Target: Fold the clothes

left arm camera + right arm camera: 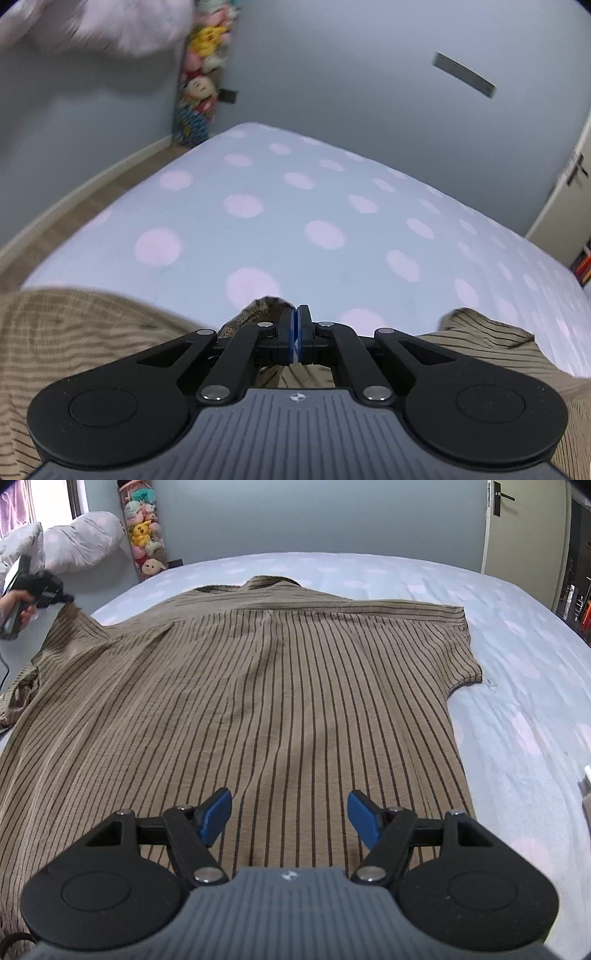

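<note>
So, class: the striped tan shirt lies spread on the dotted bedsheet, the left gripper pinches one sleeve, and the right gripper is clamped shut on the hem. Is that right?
Not quite. The right gripper is open above the shirt, as the right wrist view shows. The left gripper does pinch a sleeve.

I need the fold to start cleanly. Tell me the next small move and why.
Probably carry the left gripper, shut on the striped shirt sleeve, inward across the shirt's back. The right gripper is open above the hem, and the far sleeve lies flat on the bed.
</note>
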### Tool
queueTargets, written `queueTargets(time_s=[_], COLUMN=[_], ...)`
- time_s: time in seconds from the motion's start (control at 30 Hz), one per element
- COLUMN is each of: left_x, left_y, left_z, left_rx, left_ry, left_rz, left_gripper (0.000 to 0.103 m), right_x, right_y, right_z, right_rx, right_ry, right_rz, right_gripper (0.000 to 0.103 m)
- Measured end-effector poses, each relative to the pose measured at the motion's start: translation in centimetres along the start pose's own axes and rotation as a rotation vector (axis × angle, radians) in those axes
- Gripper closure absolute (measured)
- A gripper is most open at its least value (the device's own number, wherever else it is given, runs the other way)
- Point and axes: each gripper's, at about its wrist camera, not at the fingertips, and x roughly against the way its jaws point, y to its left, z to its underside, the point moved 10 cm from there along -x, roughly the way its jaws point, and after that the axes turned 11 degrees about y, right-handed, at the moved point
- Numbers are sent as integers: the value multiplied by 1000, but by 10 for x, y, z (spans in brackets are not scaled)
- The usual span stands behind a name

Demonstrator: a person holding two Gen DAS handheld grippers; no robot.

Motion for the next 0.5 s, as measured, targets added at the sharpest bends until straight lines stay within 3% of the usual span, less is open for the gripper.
queueTargets(time_s=[0.2, 0.37, 0.5], left_x=[-12, -51, -87], left_y=[-77, -135, -161], left_z=[2, 19, 38], left_rx=[-120, -186, -216], left_ry=[60, 125, 202], left_rz=[-80, -95, -124], left_gripper=[103, 103, 102], right_x=[13, 14, 12], right_y=[-7, -10, -14], right_z=[1, 2, 3], right_rx=[-52, -68, -89], right_ry=[-56, -69, -75], right_rz=[-53, -76, -105], right_gripper=[31, 31, 31])
